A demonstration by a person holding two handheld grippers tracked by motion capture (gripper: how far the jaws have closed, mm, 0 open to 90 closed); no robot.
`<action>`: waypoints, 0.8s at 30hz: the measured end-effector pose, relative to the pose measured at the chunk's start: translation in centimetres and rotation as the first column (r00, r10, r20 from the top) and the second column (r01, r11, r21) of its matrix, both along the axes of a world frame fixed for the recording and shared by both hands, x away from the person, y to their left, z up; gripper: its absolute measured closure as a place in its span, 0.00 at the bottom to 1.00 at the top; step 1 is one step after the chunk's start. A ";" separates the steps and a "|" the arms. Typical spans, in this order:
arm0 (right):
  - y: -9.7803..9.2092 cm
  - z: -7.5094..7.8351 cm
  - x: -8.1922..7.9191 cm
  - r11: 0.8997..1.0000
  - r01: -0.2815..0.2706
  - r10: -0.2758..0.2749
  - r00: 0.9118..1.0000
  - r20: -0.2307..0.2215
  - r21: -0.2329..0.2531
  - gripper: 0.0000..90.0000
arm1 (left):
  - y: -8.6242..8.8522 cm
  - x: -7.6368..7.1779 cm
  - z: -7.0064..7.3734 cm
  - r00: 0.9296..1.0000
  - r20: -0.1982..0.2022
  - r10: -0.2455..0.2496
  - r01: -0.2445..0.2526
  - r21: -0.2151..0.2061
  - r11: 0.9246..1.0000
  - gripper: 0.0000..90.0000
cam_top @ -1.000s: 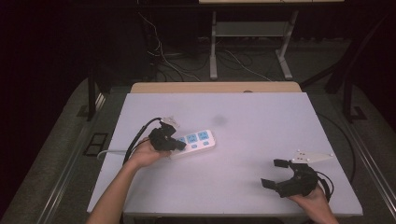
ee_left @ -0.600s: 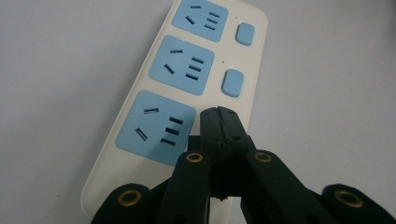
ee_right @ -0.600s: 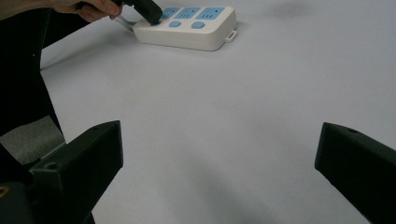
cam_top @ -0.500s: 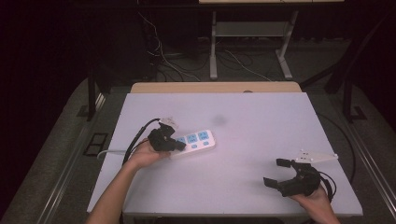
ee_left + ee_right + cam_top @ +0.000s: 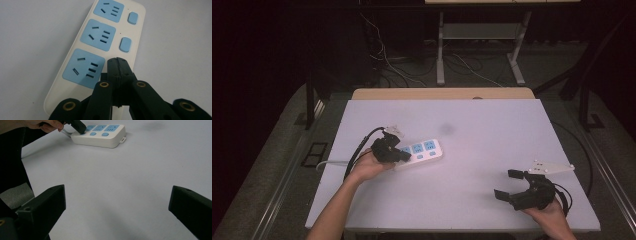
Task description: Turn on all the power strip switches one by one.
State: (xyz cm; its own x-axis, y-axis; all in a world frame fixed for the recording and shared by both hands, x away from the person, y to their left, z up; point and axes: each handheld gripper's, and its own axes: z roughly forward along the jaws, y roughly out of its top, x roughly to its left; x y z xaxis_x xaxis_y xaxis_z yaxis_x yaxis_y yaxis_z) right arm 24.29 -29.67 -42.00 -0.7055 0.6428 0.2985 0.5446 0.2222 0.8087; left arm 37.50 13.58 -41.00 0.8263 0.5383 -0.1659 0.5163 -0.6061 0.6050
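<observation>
High view shows the white power strip [image 5: 419, 152] lying left of the middle of the pale counter [image 5: 482, 125], with the left claw [image 5: 404, 155] clenched, its tips pressed onto the strip's near end beside the first blue socket. Left gripper view has those black jaws shut together on the strip [image 5: 100, 47] where its nearest switch would sit, while the right claw [image 5: 508, 185] hovers released, jaws wide apart, over bare counter near the right front corner, well apart from the strip
</observation>
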 end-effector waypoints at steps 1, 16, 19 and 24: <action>0.0 0.0 0.0 1.000 0.000 0.000 1.000 0.000 0.000 0.01 | 0.0 0.0 0.0 1.000 -0.003 -0.002 0.002 0.001 1.000 0.99; 0.0 0.0 0.1 1.000 0.002 -0.002 1.000 0.000 0.000 0.01 | -0.2 0.4 1.8 1.000 0.013 -0.016 0.017 -0.031 0.999 0.99; 0.0 0.0 0.1 1.000 0.002 -0.002 1.000 0.000 0.001 0.01 | -0.4 0.5 2.4 0.999 0.020 -0.025 0.026 -0.027 0.999 0.99; -0.1 0.0 0.1 1.000 0.002 -0.002 1.000 0.002 0.003 0.01 | -0.8 0.6 2.9 0.999 0.033 -0.033 0.034 -0.022 0.999 0.99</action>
